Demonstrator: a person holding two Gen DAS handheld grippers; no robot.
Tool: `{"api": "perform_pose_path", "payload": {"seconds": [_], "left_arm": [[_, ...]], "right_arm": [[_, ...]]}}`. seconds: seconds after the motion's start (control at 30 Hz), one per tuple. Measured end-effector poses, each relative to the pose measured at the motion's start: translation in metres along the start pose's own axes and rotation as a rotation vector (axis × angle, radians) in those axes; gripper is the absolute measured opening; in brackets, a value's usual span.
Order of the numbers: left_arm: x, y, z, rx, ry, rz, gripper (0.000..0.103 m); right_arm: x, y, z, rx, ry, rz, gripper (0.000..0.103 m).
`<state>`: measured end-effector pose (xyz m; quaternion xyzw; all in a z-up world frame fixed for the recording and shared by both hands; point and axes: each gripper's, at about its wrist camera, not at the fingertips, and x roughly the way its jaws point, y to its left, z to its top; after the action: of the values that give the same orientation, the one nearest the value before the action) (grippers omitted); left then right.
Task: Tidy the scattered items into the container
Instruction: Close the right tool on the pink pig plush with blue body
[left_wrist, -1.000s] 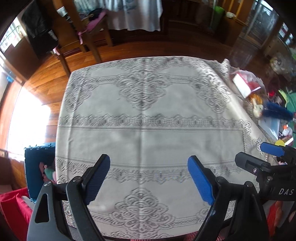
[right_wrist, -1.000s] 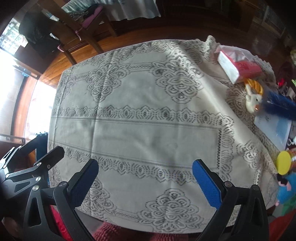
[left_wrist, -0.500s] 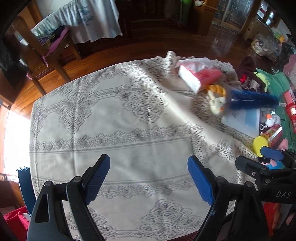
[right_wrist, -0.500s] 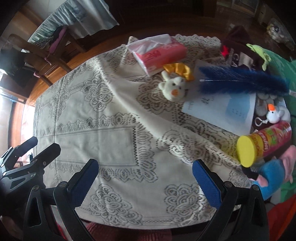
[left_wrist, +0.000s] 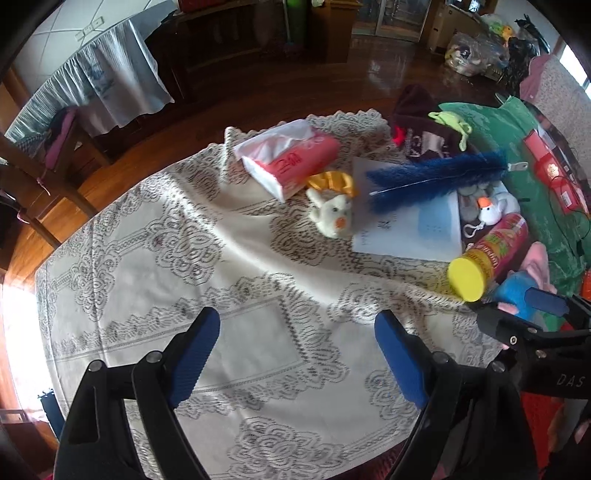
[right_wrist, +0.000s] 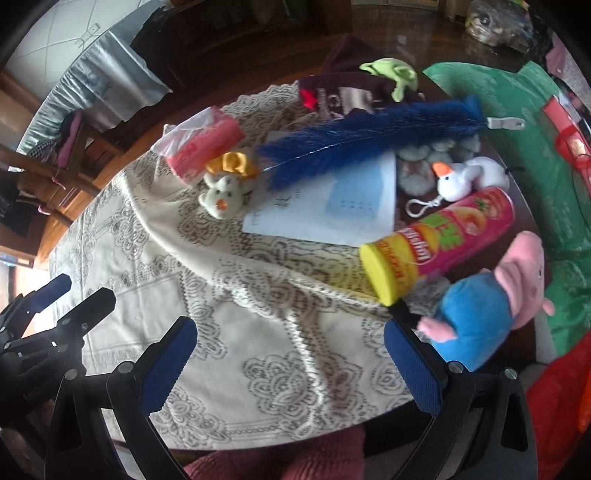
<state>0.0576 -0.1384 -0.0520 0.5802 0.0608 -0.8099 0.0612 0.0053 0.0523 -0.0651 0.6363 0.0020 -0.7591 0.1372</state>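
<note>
Scattered items lie at the right end of the lace tablecloth (left_wrist: 166, 266): a pink tissue pack (left_wrist: 291, 162), a white bunny plush (left_wrist: 332, 218) with a yellow bow, a blue feather (left_wrist: 436, 177) over a paper sheet (left_wrist: 410, 232), a white goose plush (right_wrist: 465, 181), a pink chip can (right_wrist: 450, 236) with a yellow lid, and a pig plush (right_wrist: 487, 314) in blue. My left gripper (left_wrist: 297, 332) hangs open over bare cloth. My right gripper (right_wrist: 291, 339) is open, its right finger just short of the pig plush. I see no container clearly.
A green frog toy (right_wrist: 395, 74) rests on a dark maroon cloth (right_wrist: 340, 96), with a green cloth (right_wrist: 517, 110) at the far right. Wooden chairs (left_wrist: 37, 166) and a white draped table (left_wrist: 110, 85) stand beyond the wooden floor. A pink knitted sleeve (right_wrist: 295, 458) shows below.
Both views have swung to the right, from the bare tablecloth onto the pile of toys, can and tissue pack. Both grippers have stayed open.
</note>
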Motion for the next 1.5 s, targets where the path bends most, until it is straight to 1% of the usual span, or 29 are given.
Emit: {"api": "perform_pose_path", "payload": {"seconds": [0.17, 0.3, 0.37, 0.4, 0.57, 0.6, 0.63, 0.7, 0.77, 0.83, 0.93, 1.07, 1.23, 1.37, 1.47, 1.5], "left_arm": [[0.005, -0.056, 0.006, -0.028, -0.011, -0.006, 0.086], [0.012, -0.113, 0.008, -0.054, 0.013, -0.016, 0.086], [0.017, -0.141, 0.008, -0.060, 0.025, -0.015, 0.086], [0.020, -0.155, 0.007, -0.062, 0.030, -0.015, 0.086], [0.032, -0.215, 0.001, -0.048, 0.064, -0.018, 0.086], [0.035, -0.227, 0.000, -0.047, 0.069, -0.022, 0.086], [0.037, -0.235, -0.002, -0.051, 0.068, -0.026, 0.086], [0.041, -0.249, -0.005, -0.068, 0.075, -0.037, 0.086], [0.045, -0.260, -0.011, -0.079, 0.087, -0.049, 0.086], [0.048, -0.270, -0.017, -0.070, 0.105, -0.056, 0.086], [0.050, -0.280, -0.026, -0.053, 0.119, -0.048, 0.086], [0.051, -0.287, -0.033, -0.048, 0.130, -0.051, 0.086], [0.057, -0.296, -0.039, -0.025, 0.145, -0.082, 0.086], [0.064, -0.302, -0.043, 0.005, 0.156, -0.063, 0.086], [0.075, -0.305, -0.044, 0.013, 0.174, -0.064, 0.086], [0.078, -0.305, -0.045, 0.018, 0.178, -0.055, 0.086]], "right_arm": [[-0.004, -0.050, 0.013, -0.032, -0.001, 0.006, 0.103], [-0.007, -0.101, 0.022, -0.067, 0.018, 0.010, 0.102], [-0.011, -0.128, 0.025, -0.078, 0.017, 0.015, 0.096], [-0.012, -0.139, 0.027, -0.083, 0.019, 0.015, 0.095], [-0.010, -0.192, 0.029, -0.089, 0.034, 0.015, 0.093], [-0.010, -0.202, 0.029, -0.088, 0.035, 0.015, 0.091], [-0.011, -0.210, 0.028, -0.084, 0.033, 0.019, 0.088], [-0.011, -0.223, 0.026, -0.082, 0.033, 0.029, 0.087], [-0.010, -0.233, 0.023, -0.079, 0.038, 0.031, 0.086], [-0.009, -0.243, 0.020, -0.069, 0.041, 0.029, 0.085], [-0.008, -0.258, 0.016, -0.054, 0.046, 0.025, 0.085], [-0.008, -0.272, 0.010, -0.036, 0.049, 0.020, 0.085], [-0.010, -0.284, 0.003, -0.013, 0.045, 0.026, 0.085], [-0.005, -0.293, 0.002, 0.012, 0.055, 0.049, 0.085], [0.004, -0.297, 0.004, 0.036, 0.064, 0.067, 0.086], [0.007, -0.297, 0.005, 0.043, 0.066, 0.076, 0.089]]}}
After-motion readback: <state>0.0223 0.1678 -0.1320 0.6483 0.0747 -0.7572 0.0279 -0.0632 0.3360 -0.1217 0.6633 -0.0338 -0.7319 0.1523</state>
